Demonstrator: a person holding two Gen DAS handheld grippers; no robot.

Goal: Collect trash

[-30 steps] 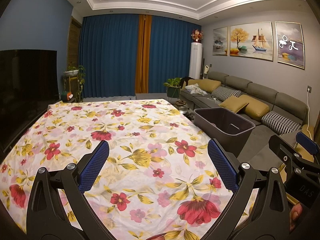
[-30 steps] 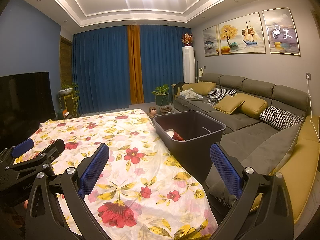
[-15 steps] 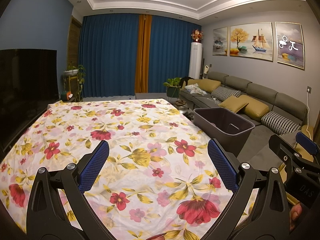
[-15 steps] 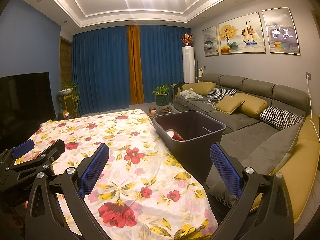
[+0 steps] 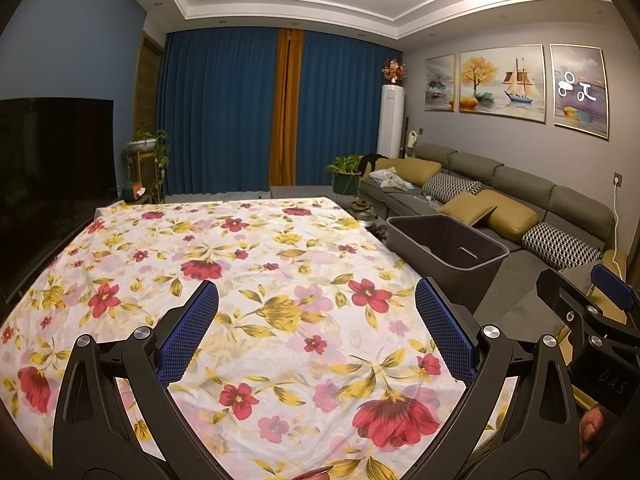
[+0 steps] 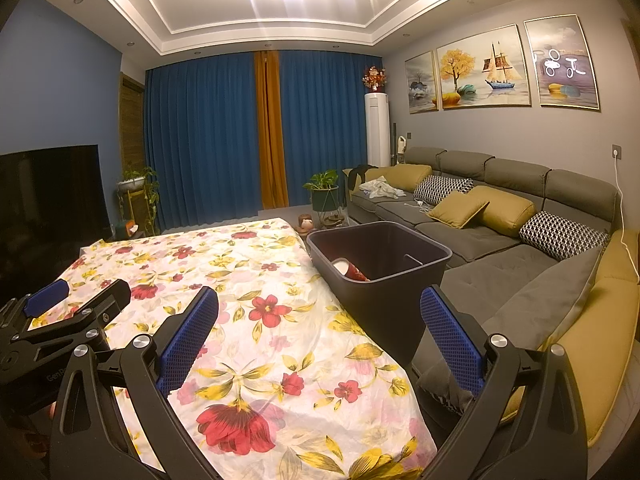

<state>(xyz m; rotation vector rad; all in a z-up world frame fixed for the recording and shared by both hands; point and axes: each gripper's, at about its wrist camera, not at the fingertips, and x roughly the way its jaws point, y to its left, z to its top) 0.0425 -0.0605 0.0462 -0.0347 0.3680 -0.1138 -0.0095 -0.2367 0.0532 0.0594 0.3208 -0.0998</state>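
Living-room setting: a counter (image 5: 280,280) draped in a floral cloth fills the foreground of both wrist views, with a grey sofa (image 6: 500,240) along the right wall and blue curtains (image 5: 224,112) behind. My left gripper (image 5: 316,332) hovers over the cloth with its two blue-padded fingers spread wide and nothing between them. My right gripper (image 6: 320,332) is in the same condition, fingers apart and empty, positioned over the counter's right edge. The dark bin (image 6: 380,264) stands just beside that right edge, between counter and sofa, ahead and slightly right of my right gripper; it lies further off to the right of my left gripper. Inside the bin, the right wrist view shows a red-and-white cup (image 6: 352,270) lying tilted against the near-left wall. No loose trash is visible on the cloth in either view. I judge that collection from this surface is complete or nearly so. Should any further item turn up, the right gripper is the nearer one to the bin and would need only a short forward reach to drop it in.
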